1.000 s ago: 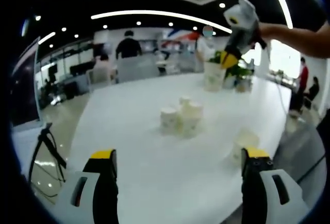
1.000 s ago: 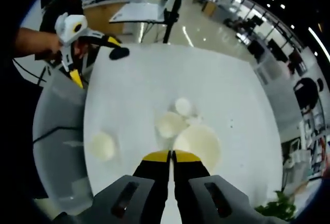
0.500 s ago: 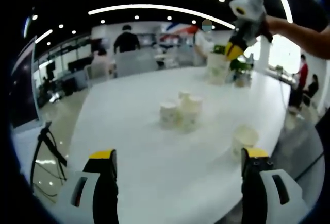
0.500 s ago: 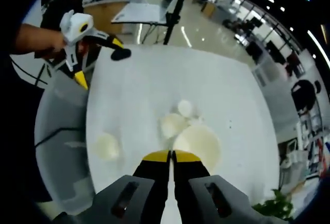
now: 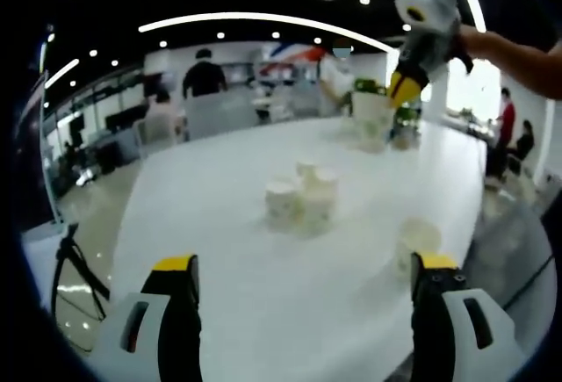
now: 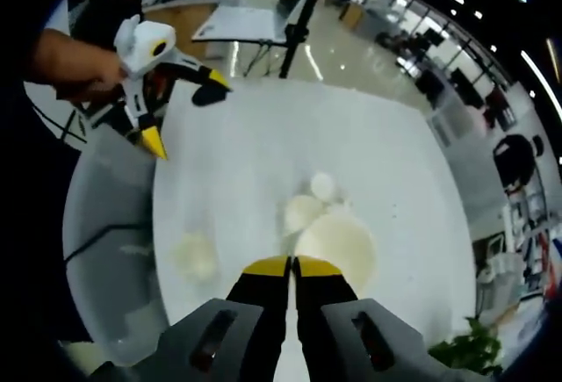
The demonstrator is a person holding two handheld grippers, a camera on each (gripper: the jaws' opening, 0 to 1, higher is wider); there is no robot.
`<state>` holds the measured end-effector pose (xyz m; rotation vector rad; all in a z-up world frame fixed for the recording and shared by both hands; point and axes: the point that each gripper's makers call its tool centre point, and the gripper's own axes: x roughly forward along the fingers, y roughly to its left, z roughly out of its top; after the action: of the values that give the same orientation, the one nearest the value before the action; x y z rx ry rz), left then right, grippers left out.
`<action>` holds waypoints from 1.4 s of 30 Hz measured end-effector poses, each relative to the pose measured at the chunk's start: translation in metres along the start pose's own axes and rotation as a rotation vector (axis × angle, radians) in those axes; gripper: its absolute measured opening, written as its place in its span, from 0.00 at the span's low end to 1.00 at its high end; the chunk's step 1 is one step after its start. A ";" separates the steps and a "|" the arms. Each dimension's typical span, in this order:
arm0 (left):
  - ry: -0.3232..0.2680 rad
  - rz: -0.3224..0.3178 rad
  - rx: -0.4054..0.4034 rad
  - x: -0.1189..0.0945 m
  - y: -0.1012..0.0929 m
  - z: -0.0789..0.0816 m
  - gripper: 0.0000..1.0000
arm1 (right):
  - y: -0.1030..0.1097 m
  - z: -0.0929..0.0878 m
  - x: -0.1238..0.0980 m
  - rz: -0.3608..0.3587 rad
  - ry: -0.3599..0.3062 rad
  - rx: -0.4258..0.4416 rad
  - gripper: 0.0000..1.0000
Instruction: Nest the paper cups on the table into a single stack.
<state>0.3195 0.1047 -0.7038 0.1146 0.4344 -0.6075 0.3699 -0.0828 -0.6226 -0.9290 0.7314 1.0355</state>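
Observation:
Three paper cups [image 5: 299,198] stand close together in the middle of the white table [image 5: 202,224]. One more paper cup [image 5: 417,240] stands alone near the right edge. My left gripper [image 5: 307,285] is low over the near table edge, its jaws wide open with nothing between them. My right gripper [image 5: 420,35] hangs high at the far right, shut on the rim of another paper cup [image 5: 373,123]. In the right gripper view, the right gripper [image 6: 291,265] pinches that held cup [image 6: 338,246] above the cluster [image 6: 305,211]. The lone cup [image 6: 195,255] and the open left gripper [image 6: 162,79] lie further left.
A green plant [image 5: 399,118] and small items sit at the table's far end. A tripod [image 5: 70,263] stands on the floor at the left. A grey chair [image 6: 105,224] is beside the table edge. People and desks are in the background.
Both views have drifted slightly. The right gripper still holds its cup above the table. The left gripper has come a little nearer the table in the right gripper view, still open.

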 end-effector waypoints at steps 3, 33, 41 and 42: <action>-0.006 -0.019 0.006 0.000 0.000 0.007 0.98 | 0.006 0.001 -0.005 -0.001 0.008 0.020 0.00; -0.038 -0.019 0.022 0.029 -0.002 0.010 0.99 | 0.062 -0.001 0.006 0.057 0.024 -0.017 0.00; -0.048 -0.046 0.030 0.029 -0.001 0.017 0.99 | 0.068 0.003 0.004 0.072 0.024 0.007 0.00; -0.040 -0.050 0.033 0.030 0.000 0.015 0.99 | 0.069 0.003 0.002 0.080 0.020 0.017 0.00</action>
<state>0.3468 0.0854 -0.7025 0.1228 0.3896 -0.6656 0.3060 -0.0641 -0.6423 -0.9027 0.7979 1.0896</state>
